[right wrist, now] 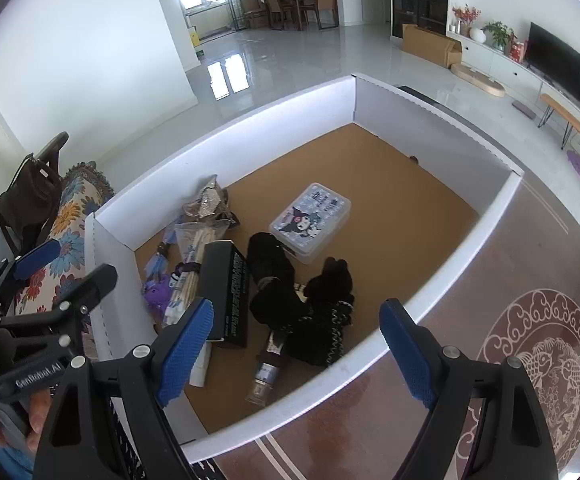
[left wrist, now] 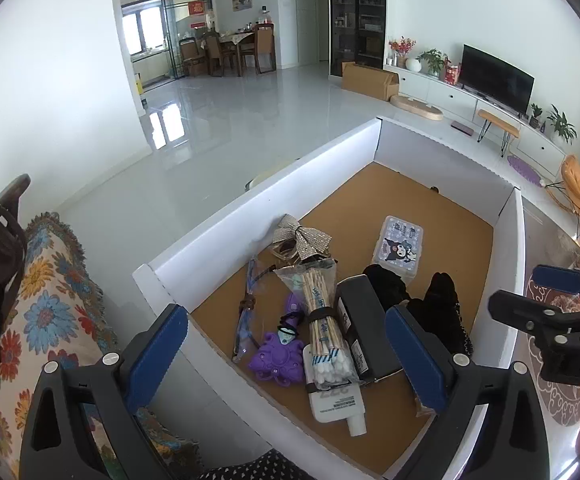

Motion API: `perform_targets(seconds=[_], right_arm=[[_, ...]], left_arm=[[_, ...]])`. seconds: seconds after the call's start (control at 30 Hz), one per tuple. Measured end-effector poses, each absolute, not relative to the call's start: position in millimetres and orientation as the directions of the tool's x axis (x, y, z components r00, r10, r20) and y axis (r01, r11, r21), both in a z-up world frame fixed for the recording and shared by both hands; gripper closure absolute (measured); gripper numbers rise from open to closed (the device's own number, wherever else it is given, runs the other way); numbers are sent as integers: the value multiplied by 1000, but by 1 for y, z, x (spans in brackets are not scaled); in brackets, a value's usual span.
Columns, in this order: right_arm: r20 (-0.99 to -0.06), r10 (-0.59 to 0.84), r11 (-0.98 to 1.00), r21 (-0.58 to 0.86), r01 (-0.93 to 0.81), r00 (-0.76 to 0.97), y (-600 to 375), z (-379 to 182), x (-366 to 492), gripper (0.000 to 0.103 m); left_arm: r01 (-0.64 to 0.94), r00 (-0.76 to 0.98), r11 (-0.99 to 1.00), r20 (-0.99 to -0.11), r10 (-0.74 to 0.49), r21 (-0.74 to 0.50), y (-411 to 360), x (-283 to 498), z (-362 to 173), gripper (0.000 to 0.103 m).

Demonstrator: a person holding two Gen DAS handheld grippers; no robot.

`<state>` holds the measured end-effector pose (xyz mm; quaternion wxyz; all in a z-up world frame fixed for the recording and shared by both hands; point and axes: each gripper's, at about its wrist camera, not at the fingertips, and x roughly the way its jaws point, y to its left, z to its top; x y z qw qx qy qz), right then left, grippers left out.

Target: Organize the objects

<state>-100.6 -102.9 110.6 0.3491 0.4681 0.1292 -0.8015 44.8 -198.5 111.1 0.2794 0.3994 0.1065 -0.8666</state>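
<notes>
Your left tool (left wrist: 286, 364) and right tool (right wrist: 296, 344) stood apart, empty, above the box (right wrist: 218, 132); black case (right wrist: 226, 292), cotton swabs (left wrist: 324, 340) lay inside, near left.

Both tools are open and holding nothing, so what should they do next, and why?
Probably lower the left tool onto the cotton swab bundle, which lies across the white tube in the jumble by the white box's near-left wall. The right tool is empty too, and the box's far half is bare.

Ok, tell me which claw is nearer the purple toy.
Left. The left claw hangs open right above the purple toy; the right claw hangs open farther over, above the black fabric.
</notes>
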Motion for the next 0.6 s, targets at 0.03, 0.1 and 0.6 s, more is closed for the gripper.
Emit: perform_targets(seconds=[0.03,0.1,0.6], right_arm=[[-840,-439,-721,118,683,-318,-105,111,-100,17],[-840,-437,-715,109,690,-321,-109,111,-98,17],[-841,-433,-719,105,687,-325,-106,101,-96,17]], left_arm=[[571,-525,-820,-753,-397,34,-199,45,111,2],[578,-527,-816,-750,-400,29,-200,45,110,2],[572,-583,-820,-702,-409,3,-192,51,117,2]])
